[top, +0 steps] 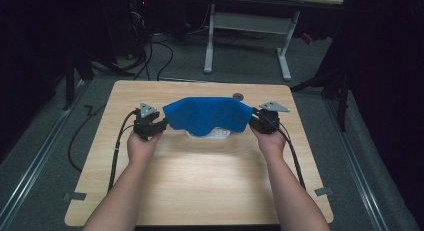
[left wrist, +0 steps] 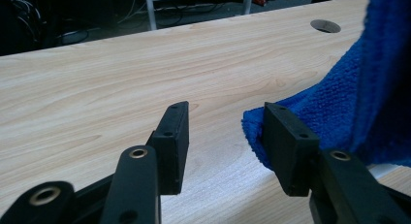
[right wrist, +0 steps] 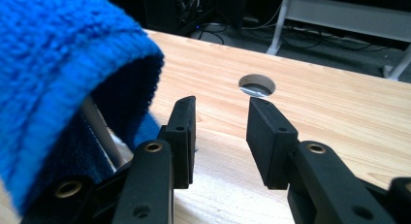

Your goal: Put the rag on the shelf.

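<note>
High view: blue terry cloth (top: pixel 207 115) draped betw. left gripper (top: pixel 161 125) & right gripper (top: pixel 253 122); both jaws spread, nothing pinched; no writing legible; wooden table (top: pixel 210 176) front edge open.

My cloth (top: pixel 207 115) was a solid bright blue with no pattern, and a white object (top: pixel 210 134) peeked out beneath it. My two grippers, left (top: pixel 159 125) and right (top: pixel 256 122), were black with grey plates on top. The table (top: pixel 200 176) wore a pale wood grain.
</note>
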